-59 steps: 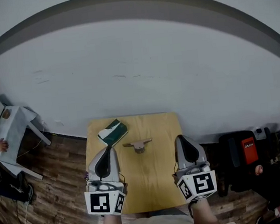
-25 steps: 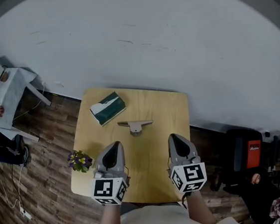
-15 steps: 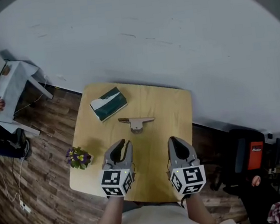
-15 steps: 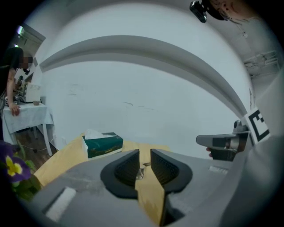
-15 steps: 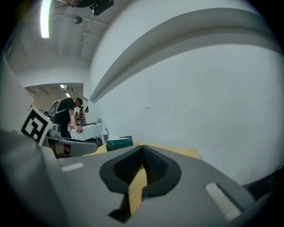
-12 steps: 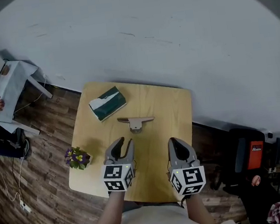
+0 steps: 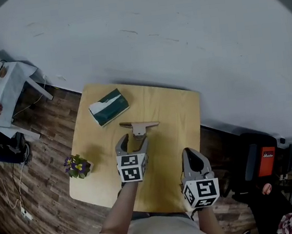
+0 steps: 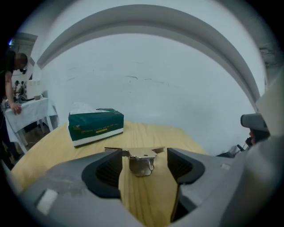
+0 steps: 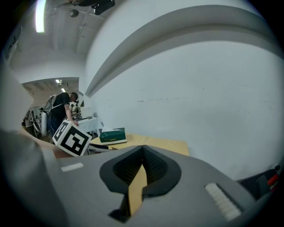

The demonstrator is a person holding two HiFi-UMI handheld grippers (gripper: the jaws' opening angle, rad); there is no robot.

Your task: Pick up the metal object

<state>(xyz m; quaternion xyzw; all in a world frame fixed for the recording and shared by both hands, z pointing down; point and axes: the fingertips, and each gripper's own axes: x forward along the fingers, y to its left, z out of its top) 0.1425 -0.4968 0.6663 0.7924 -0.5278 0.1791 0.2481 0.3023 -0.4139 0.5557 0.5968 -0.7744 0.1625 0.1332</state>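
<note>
The metal object (image 7: 139,127), a flat T-shaped bracket, lies on the wooden table (image 7: 172,121) past its middle. My left gripper (image 7: 132,140) hovers just short of it, and its jaws are opening wide. In the left gripper view the metal object (image 8: 141,158) sits just beyond the fingertips (image 8: 112,156), in line with the gap and untouched by the pads. My right gripper (image 7: 189,154) hangs over the table's near right part, shut and empty. In the right gripper view the right gripper (image 9: 142,150) shows its pads pressed together.
A green tissue box (image 7: 108,106) lies at the table's far left, and a small flower pot (image 7: 76,166) stands at its left edge. A person leans over a white side table (image 7: 5,96) far left. Dark bags (image 7: 258,161) sit on the floor to the right.
My left gripper has moved forward and rightward up to the metal object, and its jaws have gone from shut to wide apart. The right gripper has drifted back a little.
</note>
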